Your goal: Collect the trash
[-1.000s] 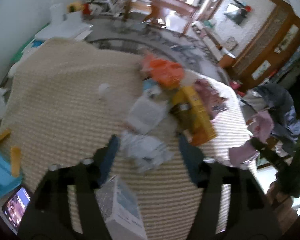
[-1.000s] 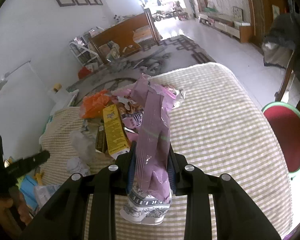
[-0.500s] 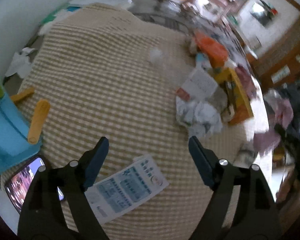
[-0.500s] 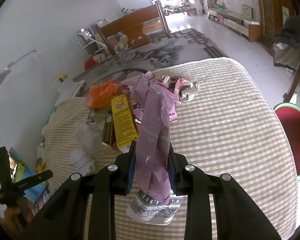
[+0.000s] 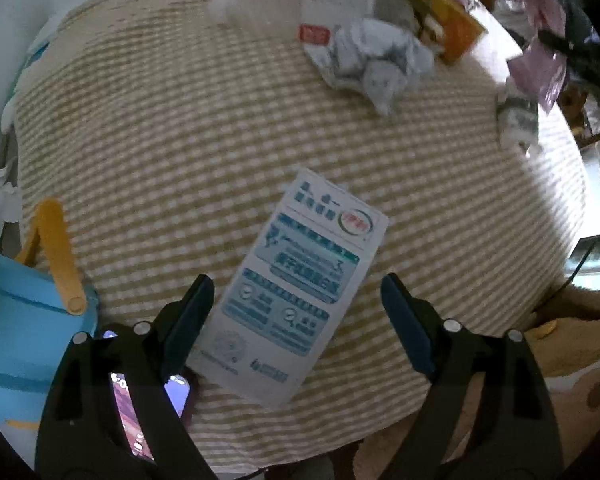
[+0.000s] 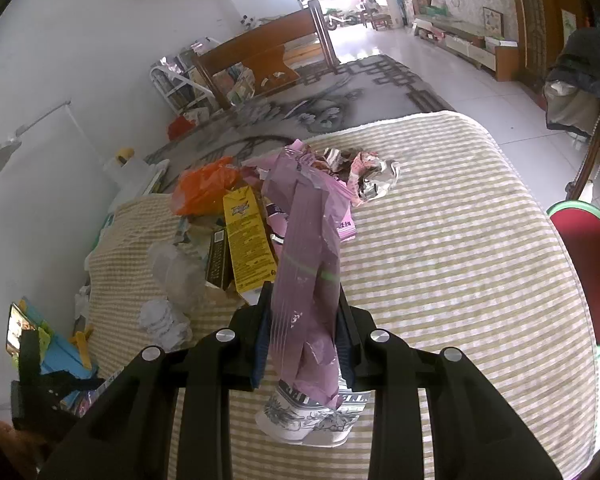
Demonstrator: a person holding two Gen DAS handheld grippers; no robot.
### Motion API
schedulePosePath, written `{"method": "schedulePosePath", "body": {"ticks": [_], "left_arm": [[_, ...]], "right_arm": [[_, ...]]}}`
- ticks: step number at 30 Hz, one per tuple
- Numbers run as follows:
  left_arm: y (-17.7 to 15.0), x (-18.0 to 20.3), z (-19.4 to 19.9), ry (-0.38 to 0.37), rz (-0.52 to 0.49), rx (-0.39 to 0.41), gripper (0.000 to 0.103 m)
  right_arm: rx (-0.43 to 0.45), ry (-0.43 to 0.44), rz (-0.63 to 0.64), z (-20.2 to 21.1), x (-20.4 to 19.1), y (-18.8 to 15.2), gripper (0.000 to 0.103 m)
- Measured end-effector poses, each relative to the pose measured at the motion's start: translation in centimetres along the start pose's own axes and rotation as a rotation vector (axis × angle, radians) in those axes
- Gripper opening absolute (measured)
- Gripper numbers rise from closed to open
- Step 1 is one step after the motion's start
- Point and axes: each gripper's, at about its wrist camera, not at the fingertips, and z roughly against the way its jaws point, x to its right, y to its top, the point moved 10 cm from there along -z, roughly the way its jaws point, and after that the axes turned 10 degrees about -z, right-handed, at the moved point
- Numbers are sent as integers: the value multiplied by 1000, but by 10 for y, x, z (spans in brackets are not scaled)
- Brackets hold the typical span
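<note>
The printed leaflet (image 5: 300,292) lies flat on the checked cloth (image 5: 160,140), between your left gripper's (image 5: 296,300) spread fingers. Your right gripper (image 6: 304,308) is clamped on a purple wrapper (image 6: 308,256), above the trash pile (image 6: 244,232).

I see the flat printed paper leaflet (image 5: 300,292) on the checked tablecloth (image 5: 160,140), with the crumpled white paper wad (image 5: 376,64) behind it.

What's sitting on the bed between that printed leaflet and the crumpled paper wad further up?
Nothing: in the left wrist view, only bare checked bedspread lies between the printed leaflet and the crumpled paper wad.
</note>
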Motion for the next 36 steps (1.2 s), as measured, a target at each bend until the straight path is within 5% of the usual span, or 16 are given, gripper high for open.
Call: {"method": "schedulePosePath", "body": {"ticks": [5, 11, 21, 29, 36], "left_arm": [[6, 9, -6, 8, -8, 18, 59], [42, 18, 25, -37, 60, 173, 57], [171, 74, 80, -182, 126, 459, 57], [257, 174, 76, -346, 42, 489, 57], [309, 265, 41, -446, -3, 416, 57]], "right_arm": [[10, -3, 2, 2, -1, 2, 28], [38, -8, -22, 13, 9, 10, 28], [103, -22, -104, 43, 53, 32, 27], [165, -141, -231, 82, 150, 57, 27], [162, -235, -349, 107, 254, 67, 28]]}}
